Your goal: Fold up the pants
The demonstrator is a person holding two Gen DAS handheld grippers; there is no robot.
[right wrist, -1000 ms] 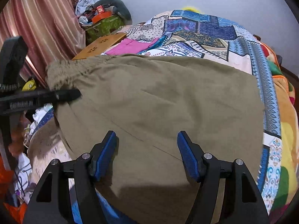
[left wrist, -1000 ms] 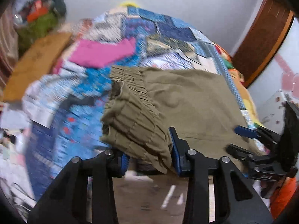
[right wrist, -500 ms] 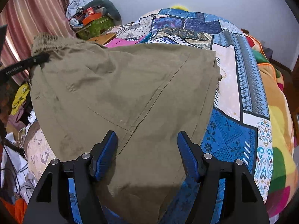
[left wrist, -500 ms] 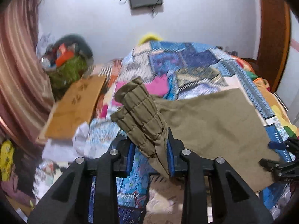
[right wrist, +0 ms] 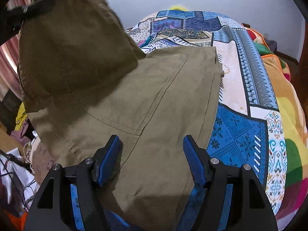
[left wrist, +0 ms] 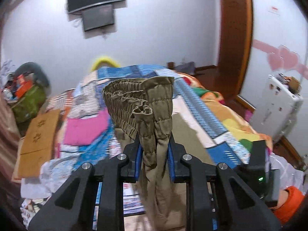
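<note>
Left gripper (left wrist: 155, 152) fingers clamped on waistband of pants (right wrist: 146, 96), lifted above bed (right wrist: 250, 115); right gripper (right wrist: 152, 159) fingers spread, gripping nothing, over cloth; carry waistband across toward hem, taut, edges aligned, before lowering.

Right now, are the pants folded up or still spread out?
Partly folded. The left gripper lifts the waistband over the olive pants, whose remainder lies flat on the patchwork bedspread.

The pants (right wrist: 134, 96) are matt olive woven cloth with a ruched elastic waistband (left wrist: 134, 100), the bedspread (right wrist: 240, 130) printed patchwork cloth, the gripper pads (right wrist: 194, 159) ribbed blue plastic.
</note>
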